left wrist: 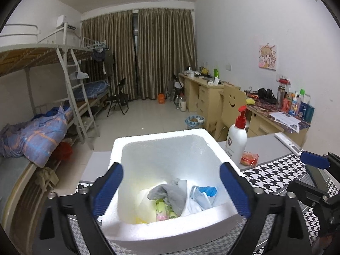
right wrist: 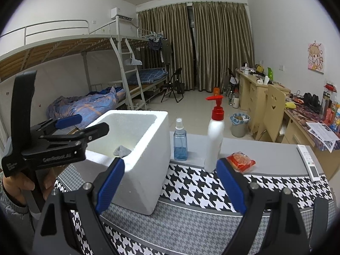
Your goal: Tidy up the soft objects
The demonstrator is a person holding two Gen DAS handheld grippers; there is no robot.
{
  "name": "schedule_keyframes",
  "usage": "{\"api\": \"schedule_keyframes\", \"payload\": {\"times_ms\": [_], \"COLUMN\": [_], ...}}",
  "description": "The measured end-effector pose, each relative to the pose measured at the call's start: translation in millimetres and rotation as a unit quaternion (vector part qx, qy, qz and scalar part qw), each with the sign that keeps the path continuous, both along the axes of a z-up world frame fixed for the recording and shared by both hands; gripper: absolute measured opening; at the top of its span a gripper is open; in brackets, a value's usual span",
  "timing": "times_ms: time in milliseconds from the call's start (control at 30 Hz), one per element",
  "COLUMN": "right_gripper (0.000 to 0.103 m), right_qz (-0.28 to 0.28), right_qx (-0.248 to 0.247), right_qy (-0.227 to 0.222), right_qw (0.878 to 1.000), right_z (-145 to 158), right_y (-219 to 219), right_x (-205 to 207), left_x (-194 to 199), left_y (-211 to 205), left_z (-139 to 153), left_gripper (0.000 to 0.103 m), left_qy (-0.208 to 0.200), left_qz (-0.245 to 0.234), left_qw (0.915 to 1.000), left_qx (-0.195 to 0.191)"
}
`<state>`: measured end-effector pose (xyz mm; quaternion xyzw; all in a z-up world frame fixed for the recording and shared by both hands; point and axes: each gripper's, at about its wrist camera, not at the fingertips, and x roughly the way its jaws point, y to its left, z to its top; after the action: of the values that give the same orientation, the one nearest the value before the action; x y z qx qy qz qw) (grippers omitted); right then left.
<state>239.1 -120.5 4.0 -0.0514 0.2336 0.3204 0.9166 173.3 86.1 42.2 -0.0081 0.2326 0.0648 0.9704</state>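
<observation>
Soft cloths (left wrist: 170,199) lie in the foam box (left wrist: 161,133); left tongs (left wrist: 171,191) gape empty above; right tongs (right wrist: 170,182) open; lift straight out without snagging.

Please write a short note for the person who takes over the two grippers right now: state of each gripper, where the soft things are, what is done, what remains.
Left gripper: open, empty, over the foam box.
Right gripper: open, empty, over the houndstooth cloth.
Done: grey cloth, light blue cloth and a floral piece lie in the box.
Left: no loose soft thing visible on the table; check outside the views.
</observation>
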Motion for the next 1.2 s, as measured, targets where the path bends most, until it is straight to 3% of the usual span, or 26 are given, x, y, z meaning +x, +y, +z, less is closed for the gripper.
{"api": "schedule_keyframes", "payload": {"times_ms": [267,1200], "right_gripper": [0.091,0.091], "right_qz": [0.000,-0.014], "right_qx": [-0.001,0.015], "right_qy": [-0.004,-0.020], "right_qw": [1.000,1.000], "right_z": [2,14], "right_y": [-1,-17], "right_x": [-6,-47], "left_x": [-9,-63], "left_y": [-5,-17], "left_z": [5,18], "left_gripper": [0.100,0.100], "left_qy": [-0.011,-0.044], "left_qz": [-0.006,-0.008], "left_qw": [0.9999,0.9990], "left_qx": [-0.001,0.005]}}
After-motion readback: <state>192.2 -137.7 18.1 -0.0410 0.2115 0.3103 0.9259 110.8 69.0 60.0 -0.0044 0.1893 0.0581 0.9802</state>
